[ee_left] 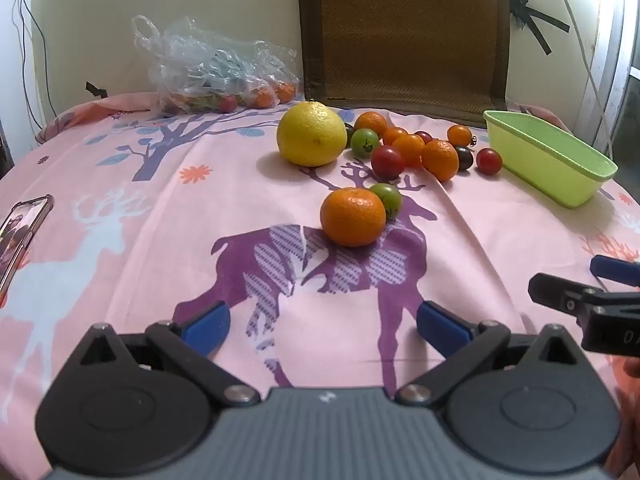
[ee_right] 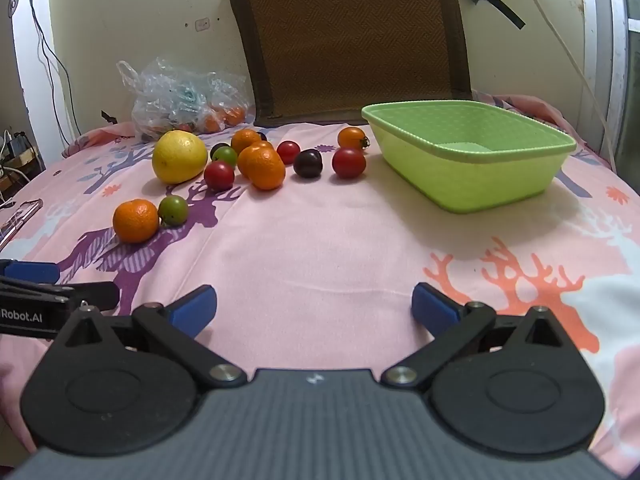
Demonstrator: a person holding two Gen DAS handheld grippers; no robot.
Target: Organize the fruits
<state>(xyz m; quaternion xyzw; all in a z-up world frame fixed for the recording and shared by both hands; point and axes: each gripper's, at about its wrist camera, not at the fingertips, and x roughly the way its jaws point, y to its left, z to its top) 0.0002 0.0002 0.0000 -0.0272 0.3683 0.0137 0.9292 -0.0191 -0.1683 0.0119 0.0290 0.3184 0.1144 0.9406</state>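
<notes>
Loose fruit lies on a pink deer-print cloth (ee_left: 160, 208). A big yellow citrus (ee_left: 312, 134) (ee_right: 179, 157) sits at the back, with several small oranges and red, green and dark tomatoes beside it. One orange (ee_left: 353, 217) (ee_right: 135, 221) touches a green tomato (ee_left: 386, 197) (ee_right: 173, 210) nearer to me. A green tub (ee_left: 550, 156) (ee_right: 472, 156) stands empty at the right. My left gripper (ee_left: 322, 322) is open and empty, short of the near orange. My right gripper (ee_right: 314, 306) is open and empty, low over bare cloth in front of the tub.
A clear plastic bag (ee_left: 218, 70) with more fruit lies at the back left. A brown woven chair back (ee_left: 404, 32) stands behind the table. A phone (ee_left: 20, 232) lies at the left edge. Cables hang on the wall at the right.
</notes>
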